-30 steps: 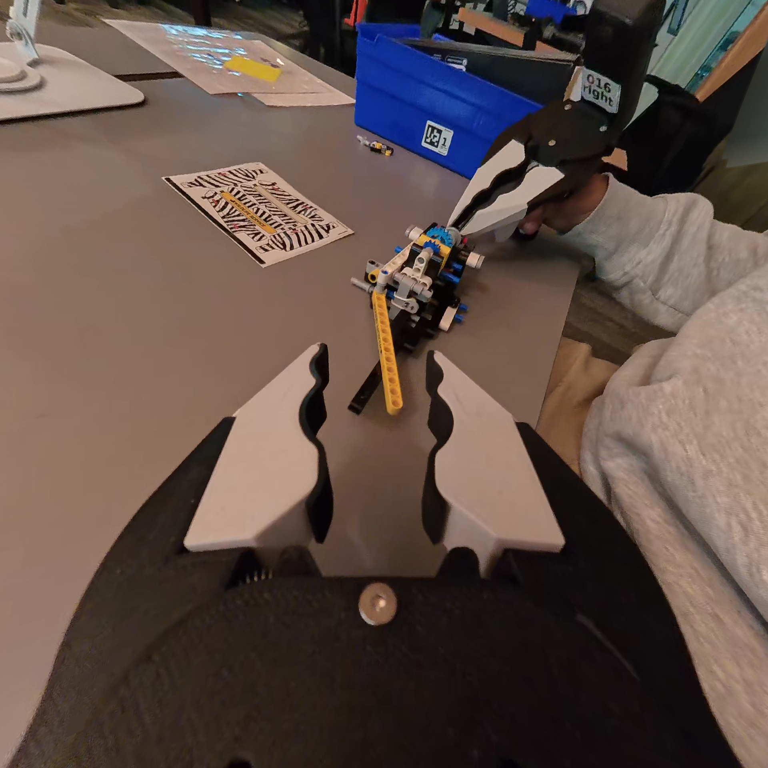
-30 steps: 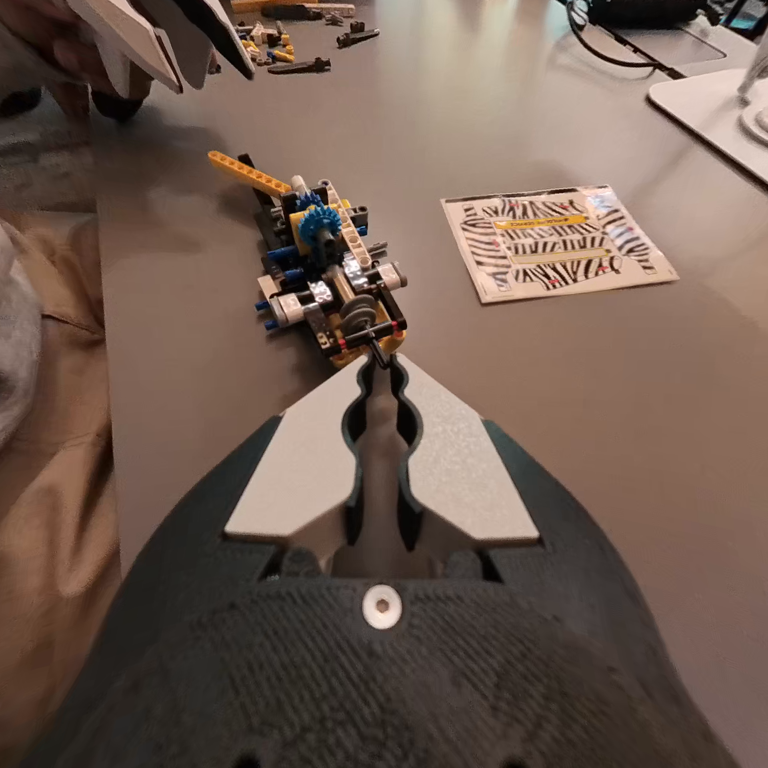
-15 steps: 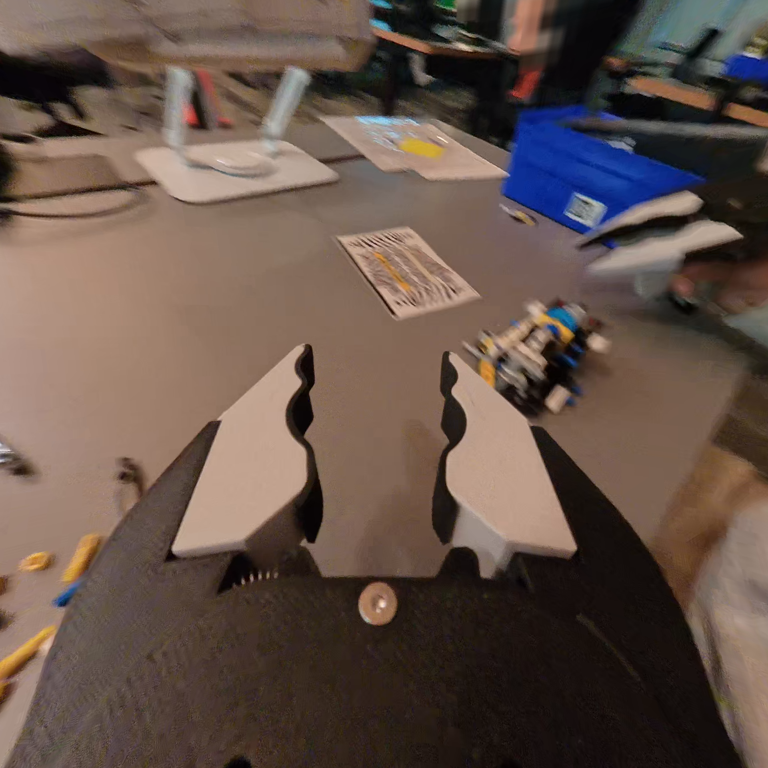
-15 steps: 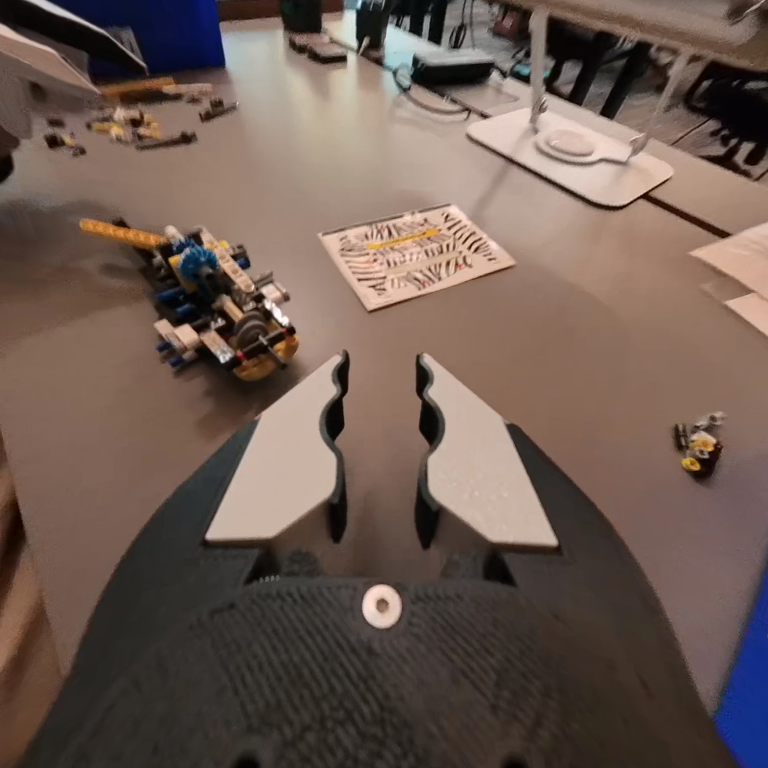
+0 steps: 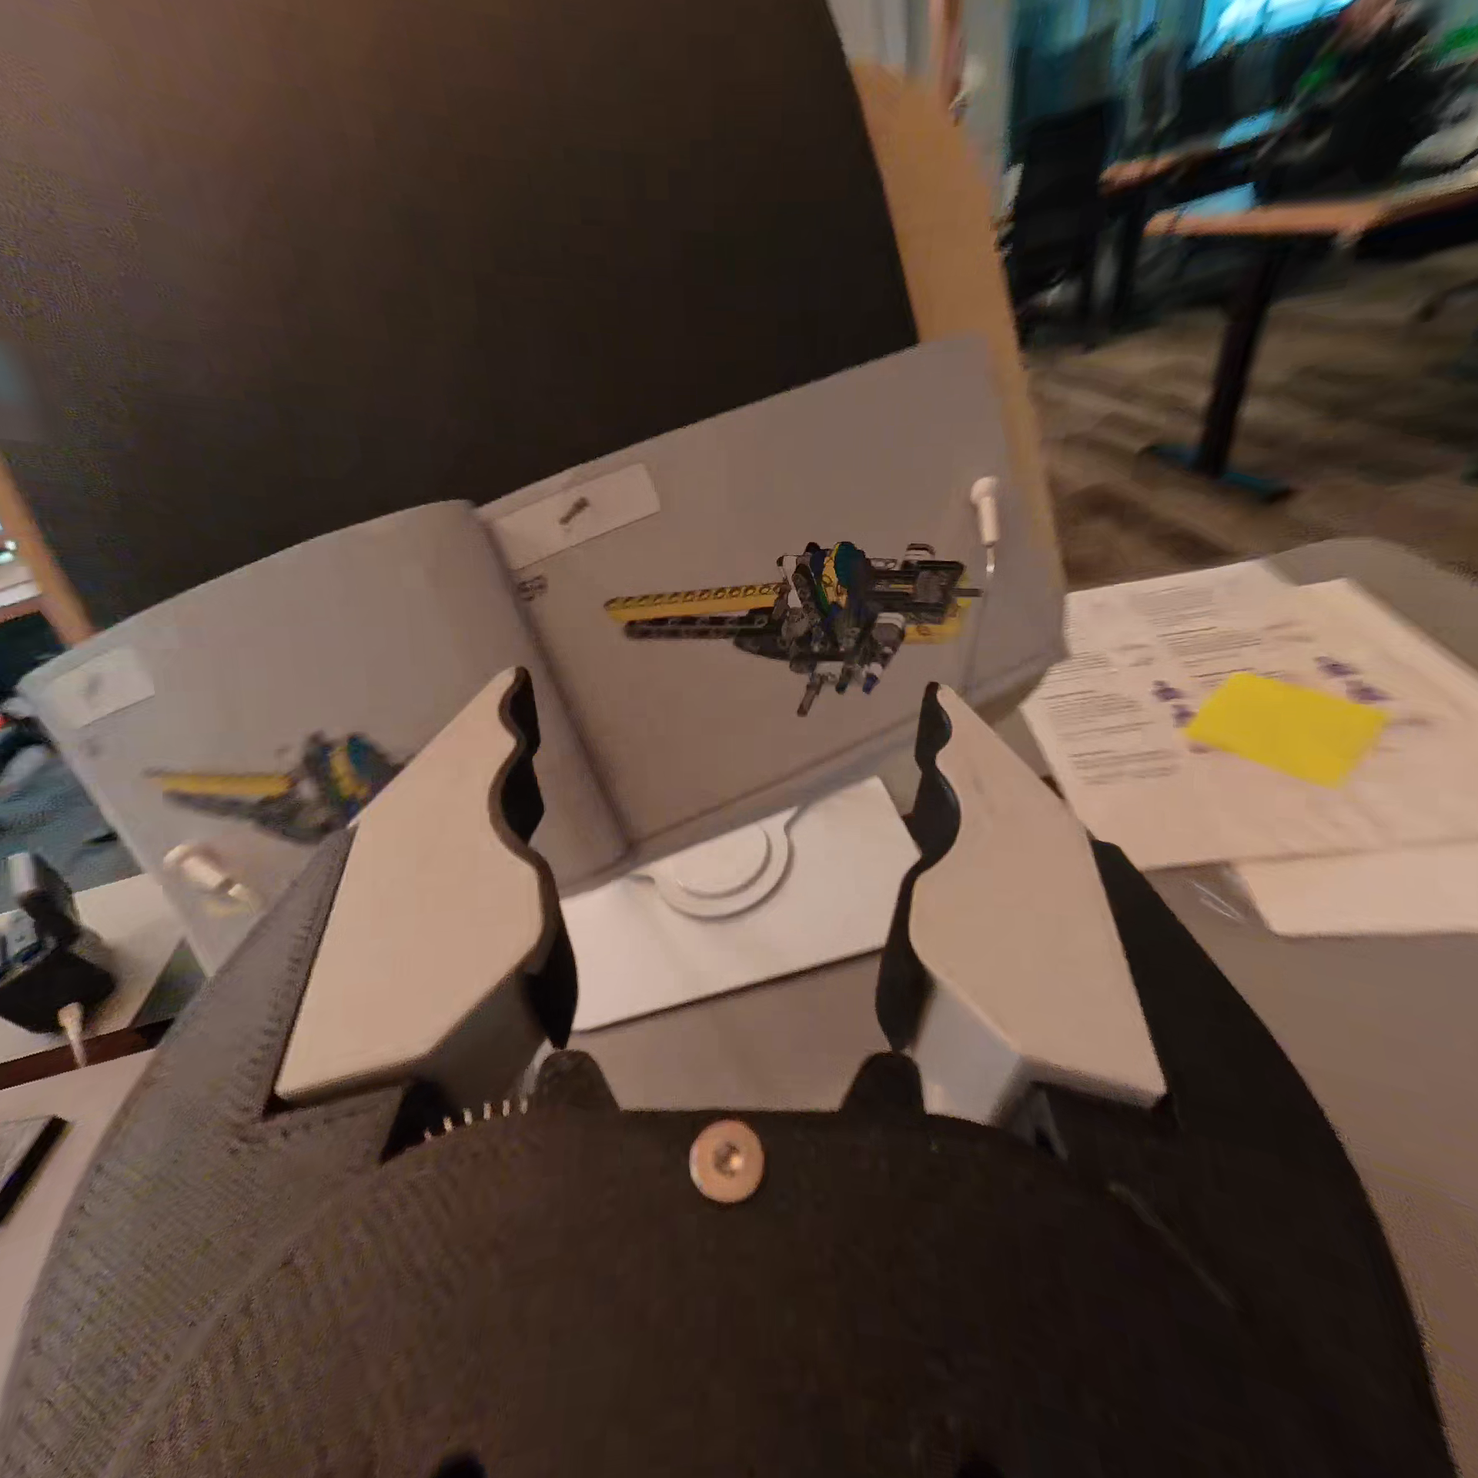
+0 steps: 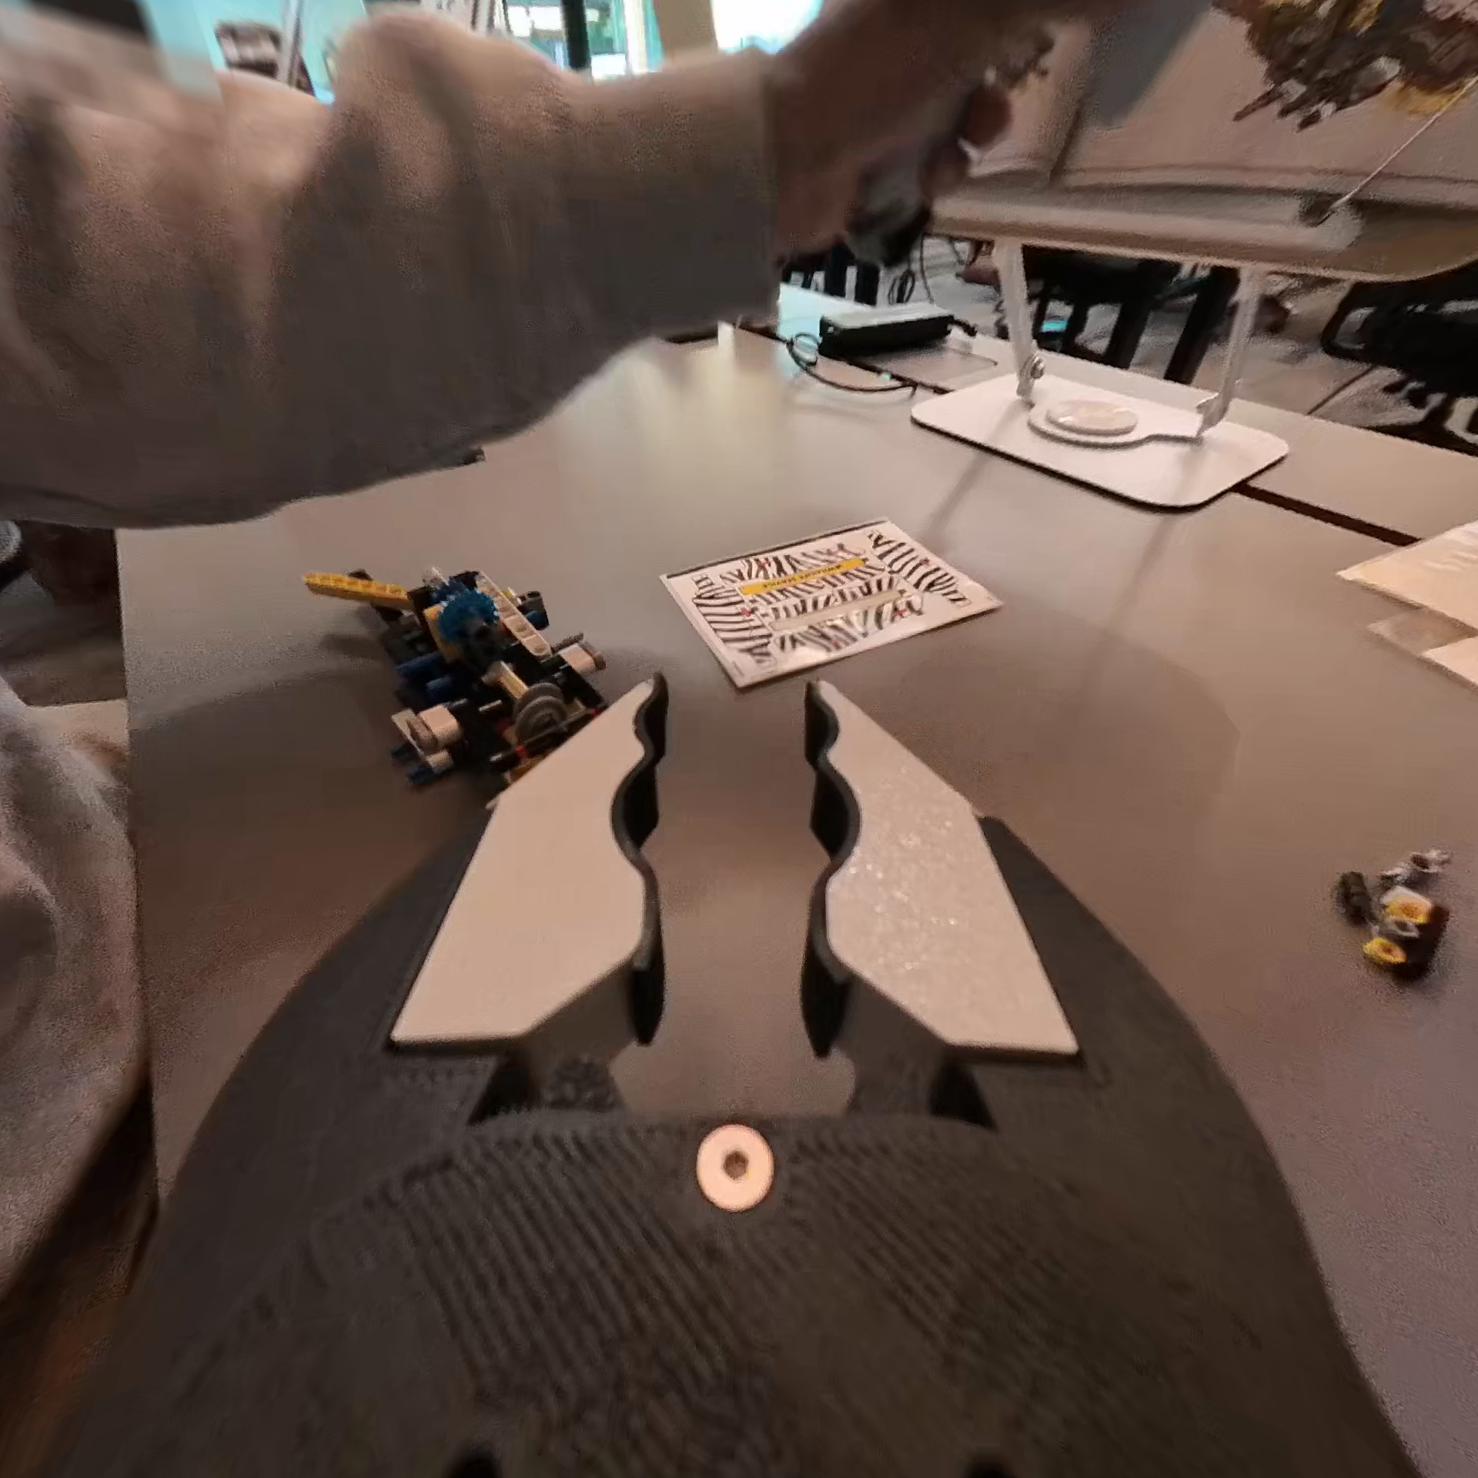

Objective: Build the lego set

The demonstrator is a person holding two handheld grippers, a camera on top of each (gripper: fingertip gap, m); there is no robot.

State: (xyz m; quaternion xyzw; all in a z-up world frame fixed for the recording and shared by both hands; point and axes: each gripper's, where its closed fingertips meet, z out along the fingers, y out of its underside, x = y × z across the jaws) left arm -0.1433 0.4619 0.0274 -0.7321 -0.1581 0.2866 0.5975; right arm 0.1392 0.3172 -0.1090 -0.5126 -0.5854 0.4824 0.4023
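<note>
Model (image 6: 488,672): a partly built lego assembly lying on the grey table (image 6: 1120,760), left of the right gripper (image 6: 732,704) and touching neither gripper.
Handling: judged light and rigid as a whole, but knobbly and likely to shed pins or twist at its joints if squeezed hard; the blue gear (image 6: 464,616) and the thin yellow beam (image 6: 356,585) look the weakest places.
Hold: best taken across the dense black middle block, not by the beam or the gear.
Axis: long and narrow; it runs from the near right, wheel end, to the far left, where the beam points.
Right gripper: fingers apart, a narrow gap, nothing between them.
Left gripper (image 5: 724,696): spread wide, empty, raised before the open booklet (image 5: 720,640) on its stand (image 6: 1104,448).
Sticker sheet (image 6: 832,600): flat, right of the model.
Loose parts (image 6: 1396,916): well apart, near right.
</note>
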